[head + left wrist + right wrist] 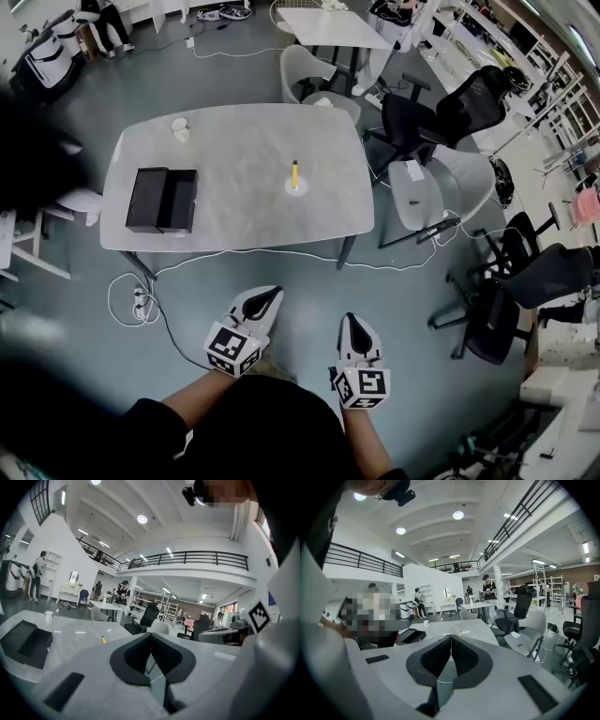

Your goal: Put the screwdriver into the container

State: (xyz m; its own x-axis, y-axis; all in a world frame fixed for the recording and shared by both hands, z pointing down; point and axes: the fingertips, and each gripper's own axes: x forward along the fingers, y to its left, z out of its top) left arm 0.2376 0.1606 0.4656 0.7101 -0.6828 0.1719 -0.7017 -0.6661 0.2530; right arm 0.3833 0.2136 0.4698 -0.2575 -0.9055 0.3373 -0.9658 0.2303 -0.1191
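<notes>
The black container (162,200) lies open at 9 o'clock on the grey table (244,220), its two halves so dark that I cannot tell whether anything is inside. The yellow screwdriver (293,174) rests on the tabletop toward 3 o'clock, well apart from the container, too small for its tip to be made out. At 6 o'clock, off the table, the left gripper (270,294) and right gripper (352,321) each have their jaws pressed together on nothing.
</notes>
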